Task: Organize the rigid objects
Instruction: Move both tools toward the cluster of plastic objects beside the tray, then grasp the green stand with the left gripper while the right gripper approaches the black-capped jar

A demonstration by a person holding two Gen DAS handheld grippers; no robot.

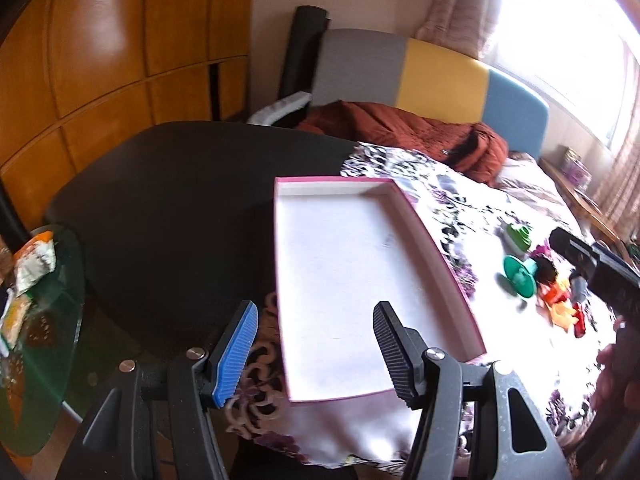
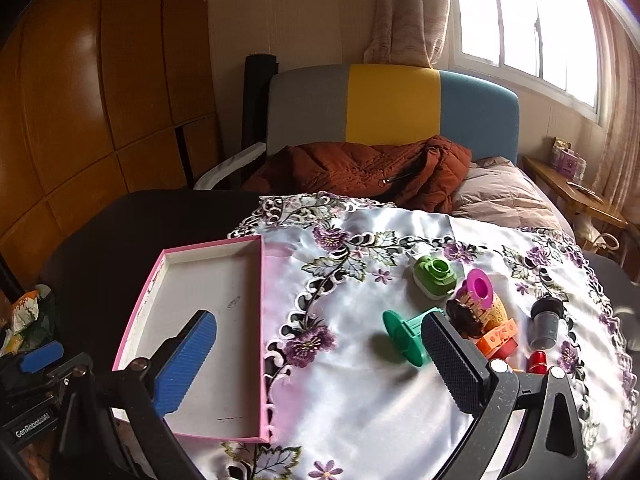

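Note:
A shallow pink tray (image 1: 340, 264) with a white inside lies empty on the table's left part. My left gripper (image 1: 314, 352) hovers open over the tray's near end, nothing between its fingers. In the right wrist view the tray (image 2: 224, 280) sits left of my open right gripper (image 2: 318, 360), which hangs above the cloth with nothing in it. Right of it lie the toys: a green spool (image 2: 404, 334) on its side, a light green camera toy (image 2: 434, 276), a magenta spool (image 2: 480, 286), an orange block (image 2: 498, 338), a dark cup (image 2: 544, 322) and a red piece (image 2: 538, 360).
A floral satin cloth (image 2: 360, 400) covers the right part of the black table (image 1: 168, 208). Behind it is a bed with a rust jacket (image 2: 360, 172) and a grey-yellow-blue headboard. A glass side table (image 1: 36, 360) with snack packets stands at the left.

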